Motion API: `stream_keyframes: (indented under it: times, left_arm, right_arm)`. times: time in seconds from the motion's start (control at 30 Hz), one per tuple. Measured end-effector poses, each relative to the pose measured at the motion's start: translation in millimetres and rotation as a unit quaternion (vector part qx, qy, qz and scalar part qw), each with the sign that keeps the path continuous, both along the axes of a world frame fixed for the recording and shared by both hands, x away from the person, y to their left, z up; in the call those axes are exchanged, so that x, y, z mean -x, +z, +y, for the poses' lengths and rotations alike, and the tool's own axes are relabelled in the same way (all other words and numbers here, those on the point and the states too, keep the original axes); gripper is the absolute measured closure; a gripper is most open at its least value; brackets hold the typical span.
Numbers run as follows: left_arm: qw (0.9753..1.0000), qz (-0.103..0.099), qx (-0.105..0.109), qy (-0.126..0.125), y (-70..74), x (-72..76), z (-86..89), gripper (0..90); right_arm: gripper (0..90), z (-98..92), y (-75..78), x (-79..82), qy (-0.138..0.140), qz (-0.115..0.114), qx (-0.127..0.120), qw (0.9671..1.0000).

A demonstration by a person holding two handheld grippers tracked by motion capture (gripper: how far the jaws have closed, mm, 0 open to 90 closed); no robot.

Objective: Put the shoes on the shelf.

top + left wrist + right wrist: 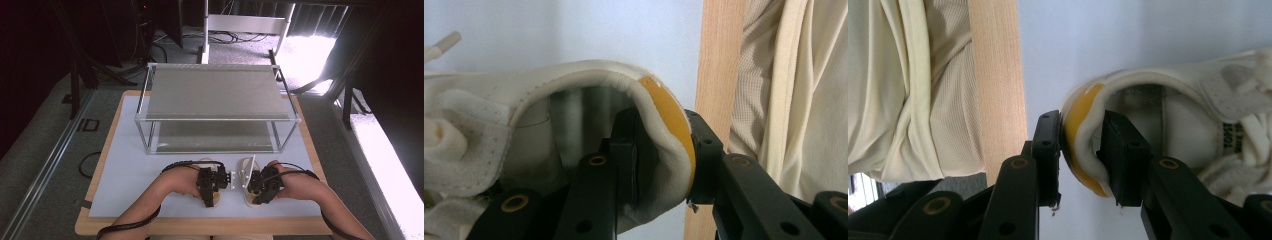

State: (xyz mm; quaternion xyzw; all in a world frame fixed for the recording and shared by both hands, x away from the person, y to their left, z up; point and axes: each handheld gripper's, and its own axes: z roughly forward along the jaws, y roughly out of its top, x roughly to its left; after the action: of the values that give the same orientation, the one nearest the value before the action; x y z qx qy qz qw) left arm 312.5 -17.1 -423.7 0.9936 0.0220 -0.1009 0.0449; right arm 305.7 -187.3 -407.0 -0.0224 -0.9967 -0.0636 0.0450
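Near the front edge of the table [115, 150], just ahead of my body, my two claws each pinch the heel of a cream shoe. My left gripper [659, 165] has one jaw inside the left shoe [574, 100] and one outside, clamped on the heel collar right at its yellow heel tab [669, 115]. My right gripper [1080, 150] does the same on the right shoe [1188, 115], squeezing its padded rim so the yellow patch [1075, 135] bulges between the jaws. From the high view, the pair sits side by side on the white mat, toes toward the shelf rack [215, 95], with my left gripper [209, 184] and right gripper [260, 184] over the heels

To do this step well, I judge I should hold both grips firm but not crush the soft collars, lift the heels evenly so the toes don't drag, and carry both shoes level toward the rack. The grip is only on thin heel leather, so a quick swing could let a shoe pivot or slip; slow and straight seems best

My forearms come in from the bottom, angled inward, hands wrapped around the tools, knuckles up, wrists low and close to the table
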Motion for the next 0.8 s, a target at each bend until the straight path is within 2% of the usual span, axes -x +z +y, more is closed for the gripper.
stream_keyframes:
  times: [0.13,0.2,0.27,0.37,0.43,0.5,0.53,0.6,0.67,0.7,0.73,0.77,0.8]
  left_arm:
    - [0.9999,-0.005,-0.003,-0.009,0.9,0.3,-2.1,70.7]
    - [0.9999,-0.011,0.004,-0.006,0.9,1.7,-2.9,70.9]
    - [0.9997,-0.016,0.007,-0.017,1.7,1.9,-2.2,72.7]
    - [0.9995,-0.001,0.017,-0.027,1.1,0.0,-0.1,76.8]
    - [0.9995,-0.006,0.018,-0.024,1.8,0.6,0.7,78.0]
    - [0.9989,0.01,0.022,-0.041,0.8,0.0,0.2,78.5]
    - [0.9988,0.006,0.023,-0.043,1.5,0.2,0.6,78.5]
    - [0.9986,0.009,0.033,-0.042,4.2,-0.5,2.2,78.4]
    - [0.998,0.006,0.042,-0.048,6.9,-1.4,3.4,78.3]
    - [0.9974,-0.006,0.045,-0.055,8.3,-1.9,3.5,78.3]
    - [0.9977,-0.004,0.045,-0.05,9.0,-0.7,3.9,78.3]
    - [0.9975,-0.015,0.048,-0.05,10.1,-0.3,4.1,78.3]
    - [0.9974,-0.016,0.051,-0.05,10.6,0.1,4.0,78.3]
  right_arm:
    - [69.6,2.5,-4.3,-4.3,0.012,0.01,0.002,0.9999]
    - [70.6,5.2,-8.3,-6.7,0.017,0.024,0.008,0.9995]
    - [72.5,6.8,-11.0,-8.9,0.018,0.033,0.01,0.9992]
    - [74.2,7.0,-10.9,-11.3,0.022,0.049,0.011,0.9985]
    - [75.3,7.4,-10.5,-11.6,0.028,0.054,0.01,0.9981]
    - [76.3,7.7,-9.1,-15.2,0.028,0.068,-0.001,0.9973]
    - [76.3,7.7,-9.1,-15.2,0.028,0.068,-0.001,0.9973]
    - [76.2,10.0,-6.9,-15.4,0.033,0.063,0.001,0.9975]
    - [76.3,12.8,-4.3,-16.3,0.037,0.05,0.006,0.998]
    - [76.3,12.8,-4.3,-16.3,0.037,0.05,0.006,0.998]
    - [76.4,12.9,-2.5,-16.8,0.033,0.047,0.007,0.9983]
    - [76.5,12.9,-0.7,-17.7,0.033,0.043,0.003,0.9985]
    - [76.5,12.6,1.7,-18.5,0.033,0.04,0.0,0.9987]
